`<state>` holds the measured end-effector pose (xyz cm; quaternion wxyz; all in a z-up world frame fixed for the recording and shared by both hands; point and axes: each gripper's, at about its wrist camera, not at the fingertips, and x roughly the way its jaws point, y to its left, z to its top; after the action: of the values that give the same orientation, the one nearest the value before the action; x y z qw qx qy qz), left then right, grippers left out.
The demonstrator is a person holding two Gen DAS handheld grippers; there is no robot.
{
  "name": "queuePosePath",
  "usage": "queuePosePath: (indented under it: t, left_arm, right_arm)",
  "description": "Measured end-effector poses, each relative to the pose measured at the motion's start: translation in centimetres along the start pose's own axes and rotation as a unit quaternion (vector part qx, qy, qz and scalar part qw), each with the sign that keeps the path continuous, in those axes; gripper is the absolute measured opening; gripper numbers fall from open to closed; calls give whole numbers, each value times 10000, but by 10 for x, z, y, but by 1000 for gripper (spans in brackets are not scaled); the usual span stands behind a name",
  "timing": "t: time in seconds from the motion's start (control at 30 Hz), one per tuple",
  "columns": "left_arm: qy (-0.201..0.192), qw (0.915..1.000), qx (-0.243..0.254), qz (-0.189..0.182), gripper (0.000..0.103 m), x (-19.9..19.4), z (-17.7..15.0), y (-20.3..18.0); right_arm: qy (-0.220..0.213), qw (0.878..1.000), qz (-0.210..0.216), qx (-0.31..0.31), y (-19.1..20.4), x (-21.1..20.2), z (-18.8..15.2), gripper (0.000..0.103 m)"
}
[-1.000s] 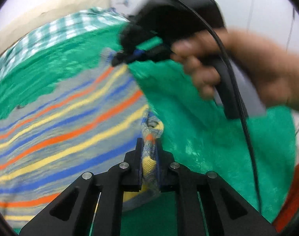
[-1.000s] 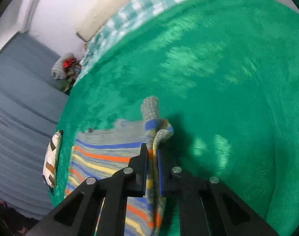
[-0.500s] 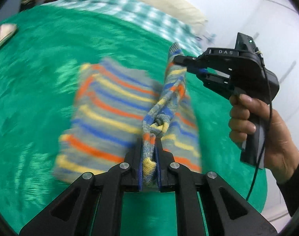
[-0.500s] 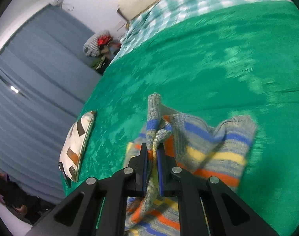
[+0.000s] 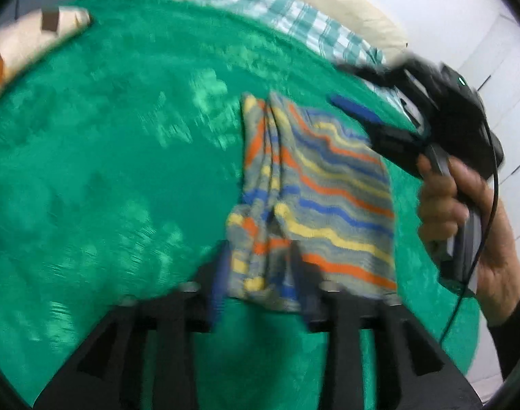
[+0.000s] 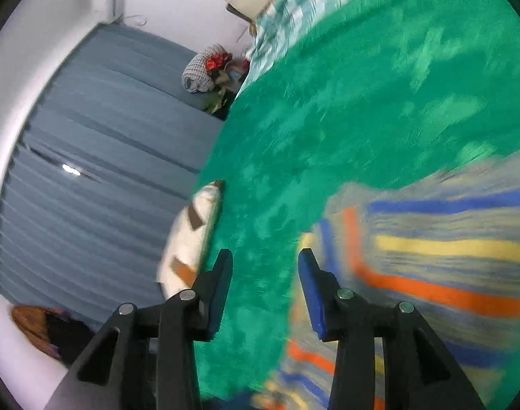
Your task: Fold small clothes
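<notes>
Striped knit garment [image 5: 314, 198], folded (orange, yellow, blue bands), on green blanket [image 5: 123, 157]

My left gripper [image 5: 258, 273] is opening its jaws, the near edge of the folded striped garment [image 5: 314, 198] lying loose between them on the green blanket [image 5: 106, 171]. My right gripper [image 5: 359, 95], gripped by a hand [image 5: 465, 218], hovers at its far corner.

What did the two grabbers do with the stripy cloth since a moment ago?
Both pinched edges of the grey knitted cloth with orange, yellow and blue stripes and swung them across, folding it. Now both are opening: the right gripper has let go, while the fold lies loose between the left gripper's fingers. The fuzzy green blanket stayed put.
</notes>
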<state>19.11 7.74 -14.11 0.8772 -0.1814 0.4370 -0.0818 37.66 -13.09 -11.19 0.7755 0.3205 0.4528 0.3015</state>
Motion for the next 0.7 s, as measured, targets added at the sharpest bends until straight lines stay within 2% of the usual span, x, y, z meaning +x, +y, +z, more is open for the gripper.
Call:
queuePosePath:
  t: [0.03,0.1,0.13,0.2,0.27,0.33,0.4,0.43,0.47,0.5,0.53,0.57,0.63,0.7]
  left_arm:
    - [-132,9999,68,22,61,-7,2,-2]
    - [-325,9990,283,-91,63,-17,10,-9]
    - [-284,9988,378,-159,63,-16,15,-12]
    - [-53,9978,625,-234,63,-2,27,-24]
    - [126,9954,945,-78,63,18,33,-35]
    - [150,9932,1146,155,62,32,36,-42]
    - [279,9891,1299,629,43,54,38,-42]
    - [387,9878,1291,782,29,62,38,-37]
    - [535,9893,1147,727,29,72,38,-28]
    - [568,9903,1063,696,30,72,37,-25]
    - [580,9910,1012,657,30,70,38,-22]
    - [583,9911,1010,639,30,67,40,-22]
    - [519,9921,1015,531,32,52,45,-22]
    - [359,9936,994,389,43,40,56,-22]
  right_arm:
    - [-36,9998,-135,-156,1,-12,-3,41]
    - [-104,9949,-721,-692,4,-46,-16,41]
    - [-101,9899,-1047,-950,5,-62,-26,41]
    - [-30,9822,-1407,-1247,0,-86,-44,41]
    - [77,9772,-1578,-1418,-5,-102,-67,41]
    - [163,9760,-1573,-1498,-7,-104,-85,41]
    - [319,9794,-1322,-1491,-11,-93,-105,41]
    - [404,9808,-1245,-1445,-14,-83,-109,41]
    - [554,9815,-1220,-1366,-20,-69,-118,41]
    - [848,9795,-1346,-1236,-30,-48,-128,42]
    - [944,9772,-1453,-1229,-32,-41,-134,42]
    - [878,9747,-1559,-1340,-30,-38,-137,41]
    - [782,9759,-1471,-1408,-21,-47,-132,41]
    - [453,9803,-1338,-1381,-14,-69,-116,41]
